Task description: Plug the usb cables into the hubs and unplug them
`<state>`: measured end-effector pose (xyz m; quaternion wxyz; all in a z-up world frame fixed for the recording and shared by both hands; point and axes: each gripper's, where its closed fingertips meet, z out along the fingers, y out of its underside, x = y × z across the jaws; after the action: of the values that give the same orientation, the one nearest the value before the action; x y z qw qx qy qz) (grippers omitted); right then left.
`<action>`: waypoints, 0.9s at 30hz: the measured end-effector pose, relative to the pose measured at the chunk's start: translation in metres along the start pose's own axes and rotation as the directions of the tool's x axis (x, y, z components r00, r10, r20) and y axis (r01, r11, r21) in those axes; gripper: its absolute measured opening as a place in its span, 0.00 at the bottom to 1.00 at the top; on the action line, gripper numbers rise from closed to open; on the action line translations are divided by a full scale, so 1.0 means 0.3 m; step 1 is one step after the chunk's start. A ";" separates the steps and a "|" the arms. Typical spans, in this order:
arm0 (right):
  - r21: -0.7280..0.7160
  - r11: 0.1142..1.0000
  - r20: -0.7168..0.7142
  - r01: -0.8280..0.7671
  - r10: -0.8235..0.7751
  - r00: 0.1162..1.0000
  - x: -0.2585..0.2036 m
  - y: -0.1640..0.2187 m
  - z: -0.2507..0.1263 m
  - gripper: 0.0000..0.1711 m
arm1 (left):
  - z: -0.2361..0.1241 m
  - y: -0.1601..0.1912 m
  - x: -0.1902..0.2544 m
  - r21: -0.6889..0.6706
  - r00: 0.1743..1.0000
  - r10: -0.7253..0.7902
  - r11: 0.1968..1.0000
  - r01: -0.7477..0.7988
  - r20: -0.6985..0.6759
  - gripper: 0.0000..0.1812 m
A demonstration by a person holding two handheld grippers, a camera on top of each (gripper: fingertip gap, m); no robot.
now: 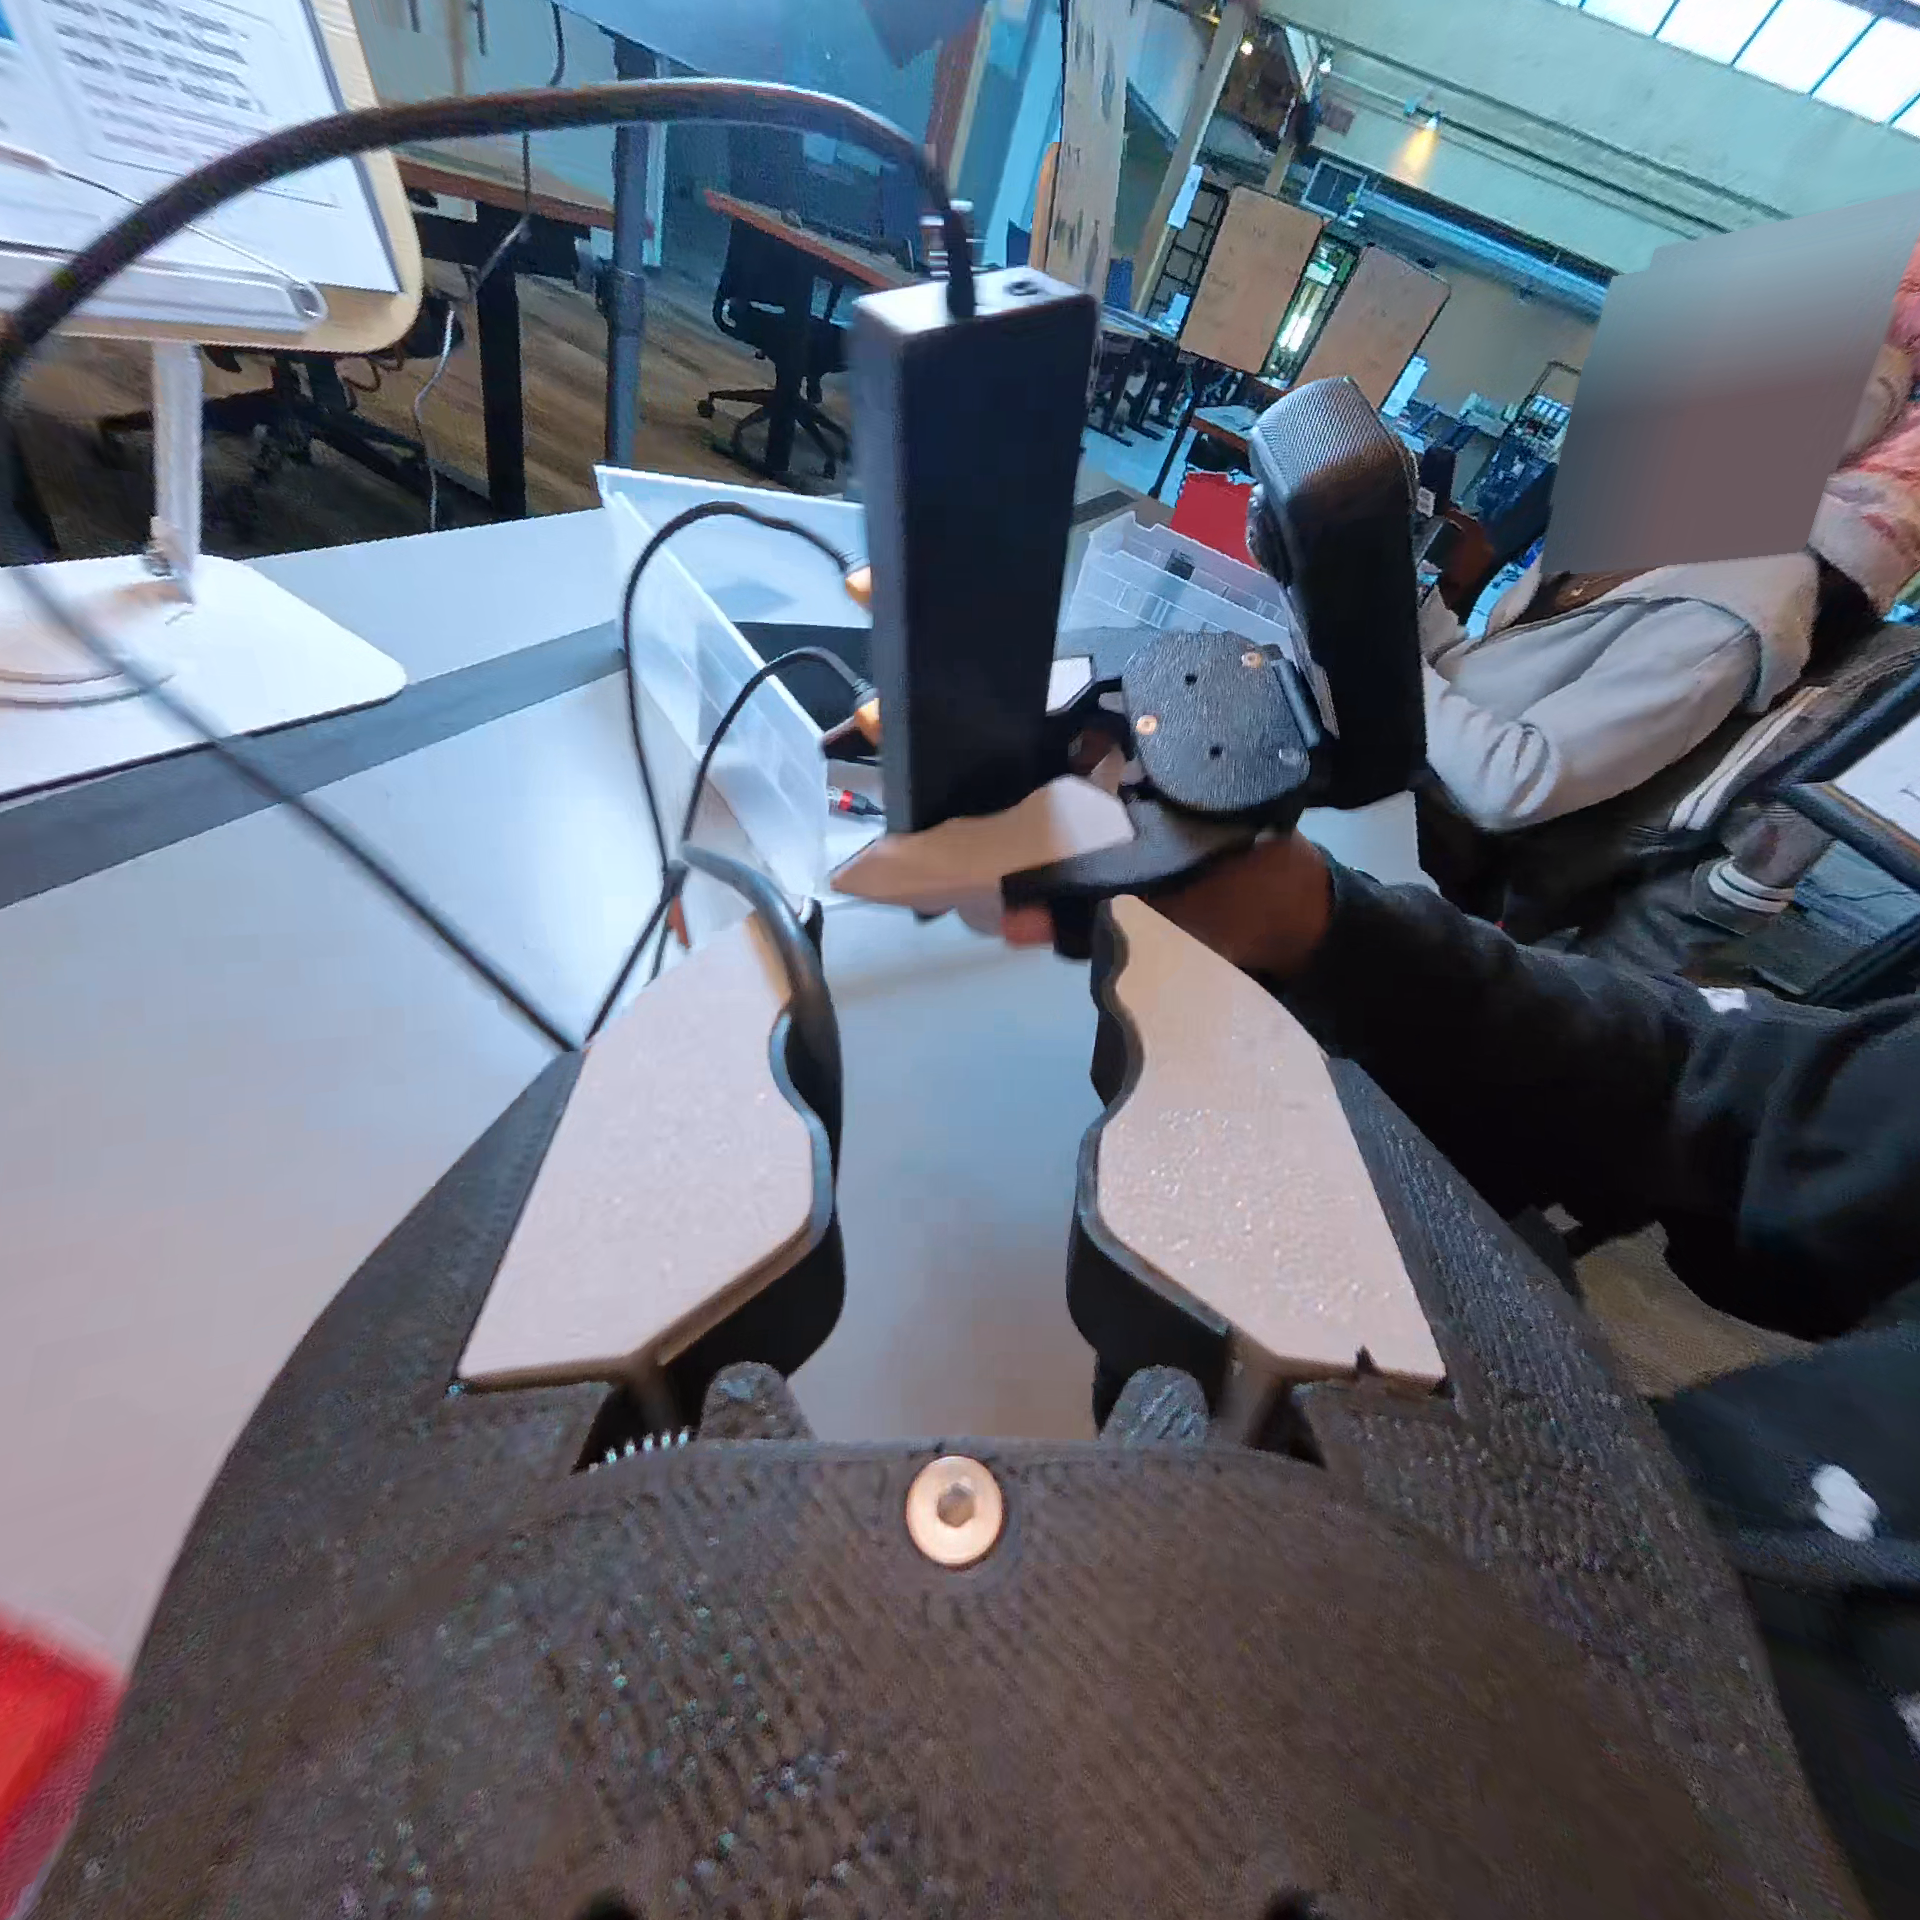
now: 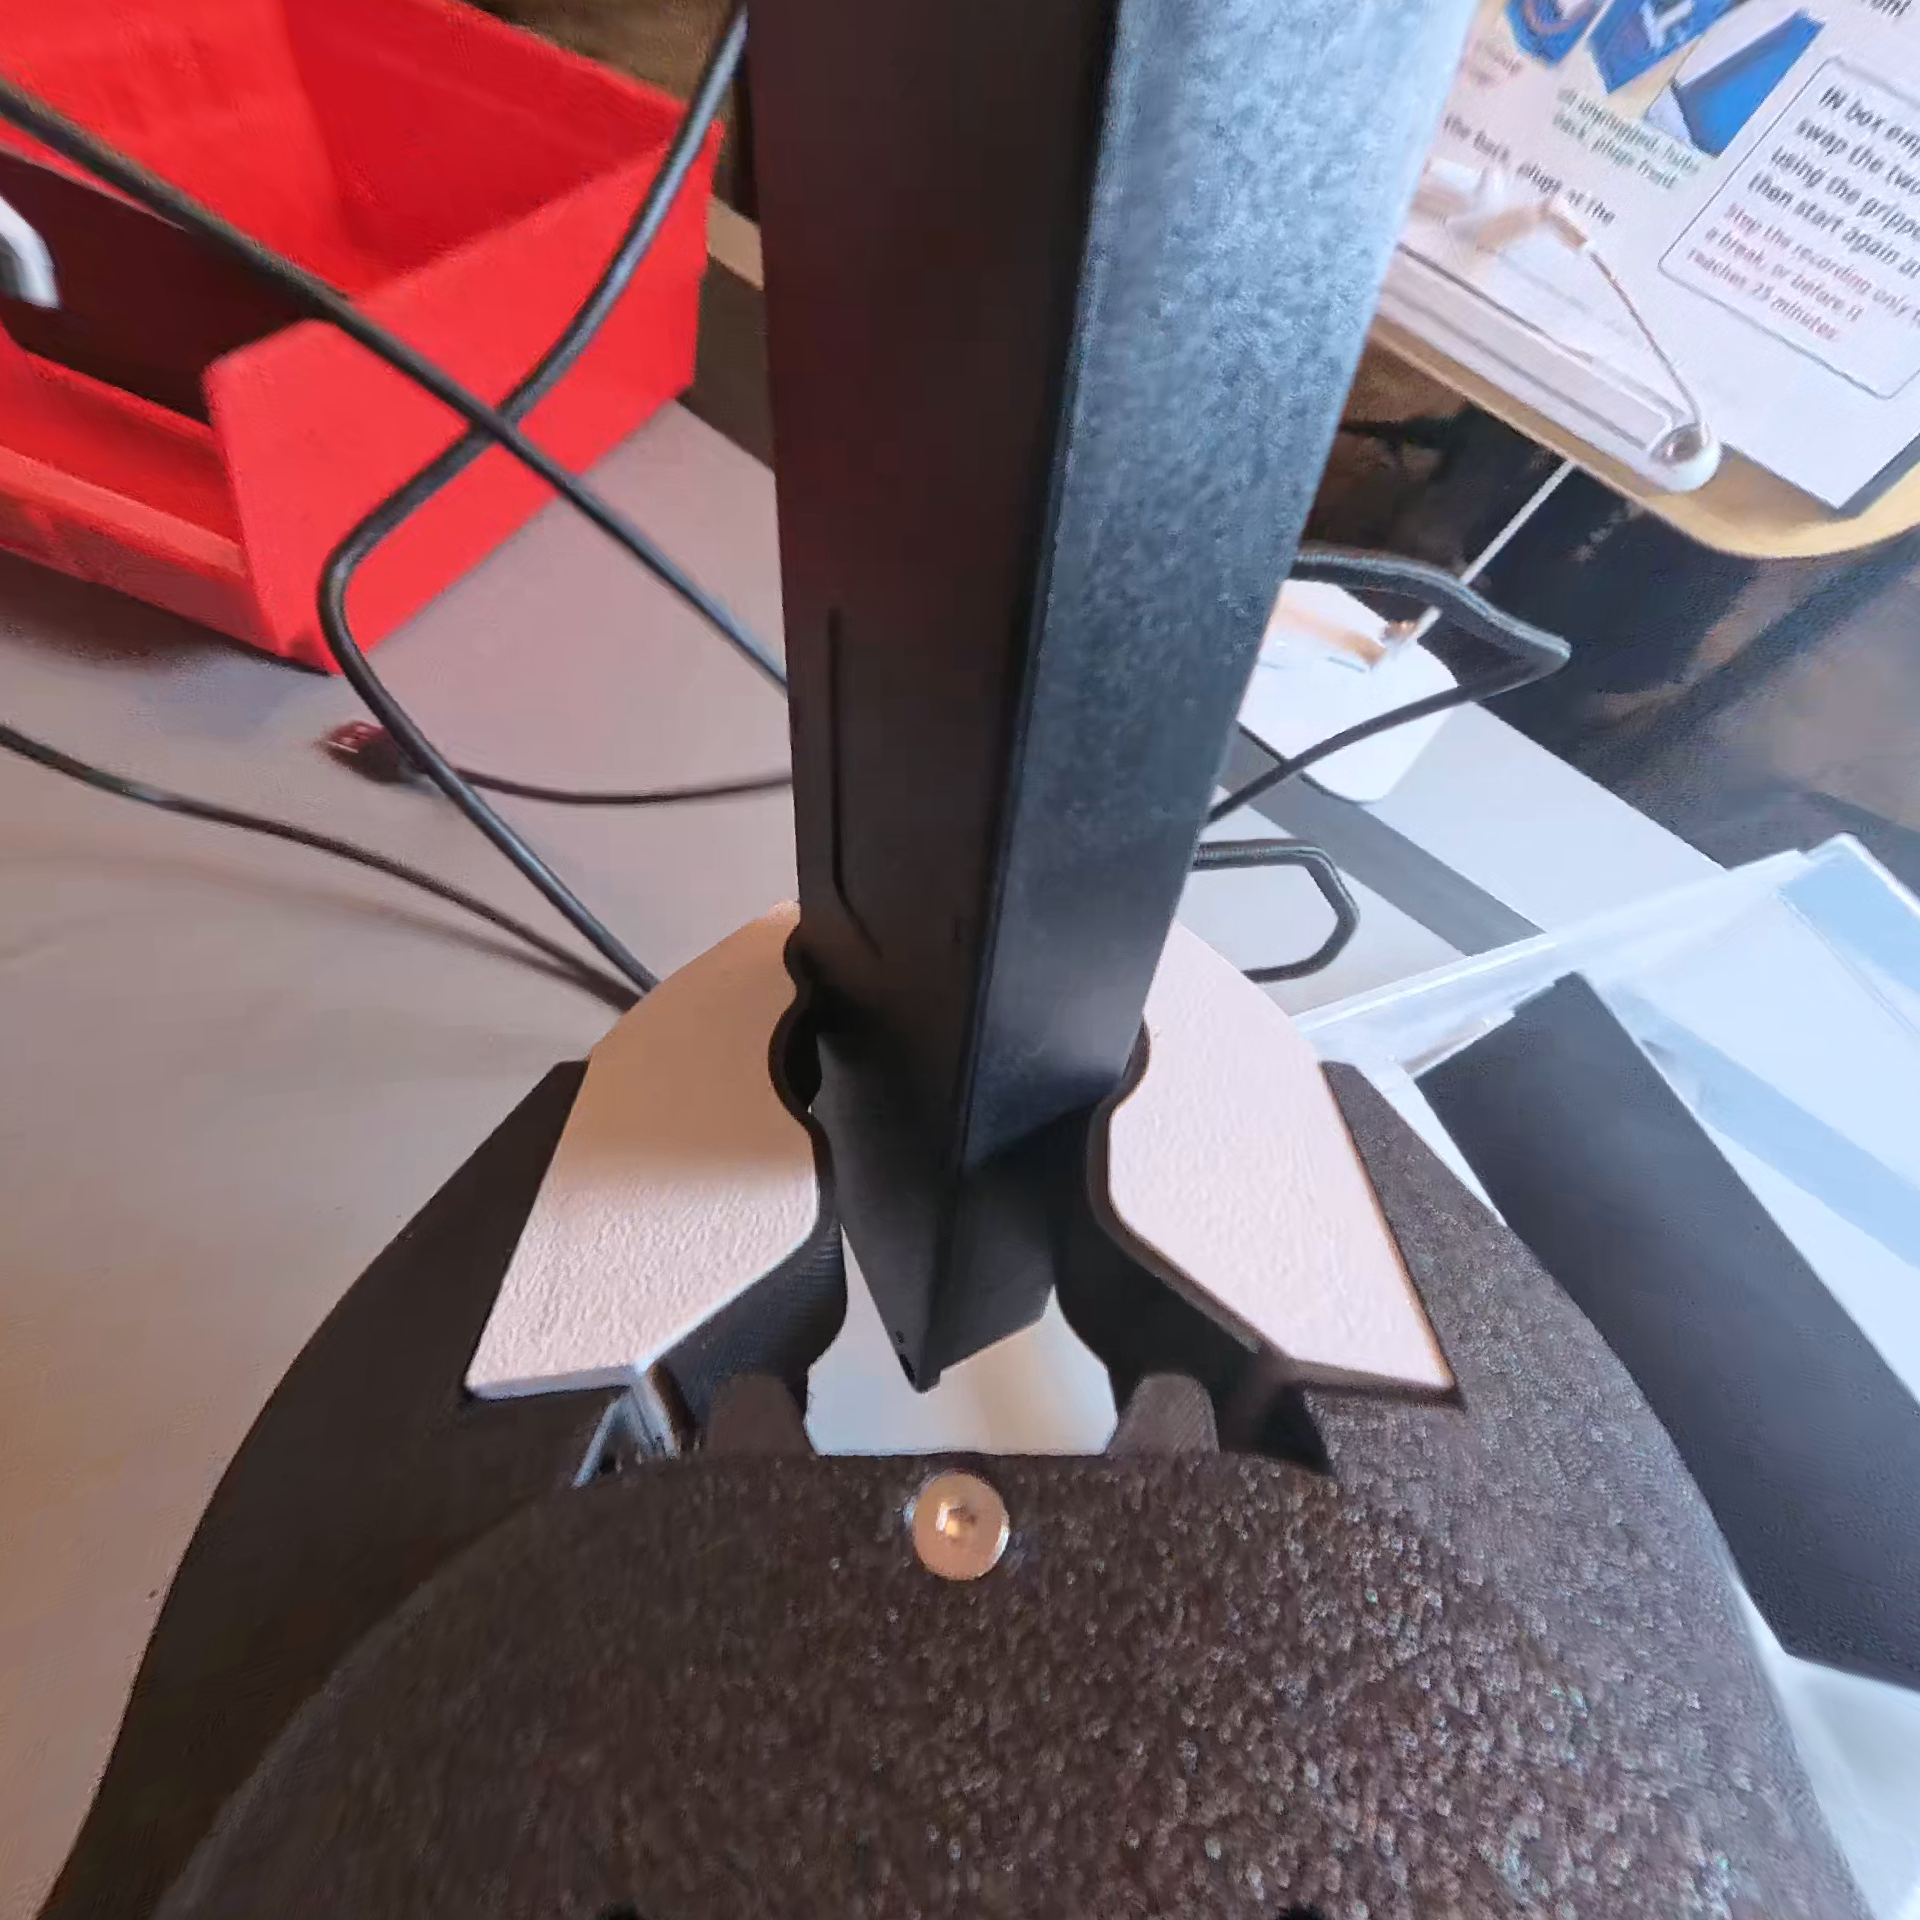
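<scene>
Currently the hub is being gripped upright by the right tongs. The left tongs are being held open, empty. Cables are lying loose on the desk, so plugging seems unfinished.

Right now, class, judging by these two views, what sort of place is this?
Probably a shared open-plan workshop or office: rows of desks with an office chair, wooden partition boards, and a high industrial ceiling.

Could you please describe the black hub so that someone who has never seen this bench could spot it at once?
Start at the pale grey table; above it the right claw is closed on the lower end of the black hub, a long rectangular bar standing upright. A thick black cable leaves its top end, and unlike the thin cables lying on the table, it is rigid and box-shaped.
</scene>
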<state>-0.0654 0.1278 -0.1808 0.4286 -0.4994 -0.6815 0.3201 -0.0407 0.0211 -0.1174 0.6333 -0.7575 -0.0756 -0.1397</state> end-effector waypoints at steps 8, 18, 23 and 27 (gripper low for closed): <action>-0.085 0.968 -0.026 0.237 -0.240 0.970 -0.199 0.047 0.053 0.29 | 0.132 0.040 -0.056 0.153 0.980 0.012 0.987 -0.043 0.201 0.32; 0.046 0.873 -0.102 0.485 -0.479 0.872 -0.315 -0.011 0.020 0.36 | 0.004 0.028 -0.117 0.213 0.985 -0.171 0.963 0.166 0.006 0.32; 0.365 0.826 0.205 0.429 -0.521 0.828 -0.457 -0.080 -0.095 0.32 | -0.076 -0.014 -0.110 0.233 0.960 -0.169 0.947 0.220 -0.221 0.31; 0.426 0.848 0.403 0.315 -0.489 0.773 -0.456 -0.113 -0.192 0.33 | -0.082 0.018 -0.066 0.135 0.954 -0.063 0.985 0.107 -0.292 0.31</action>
<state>-0.0089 -0.0123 -0.1630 0.3759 -0.1595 -0.7956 0.4475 -0.0609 -0.0029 -0.1246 0.6859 -0.6756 -0.0259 -0.2693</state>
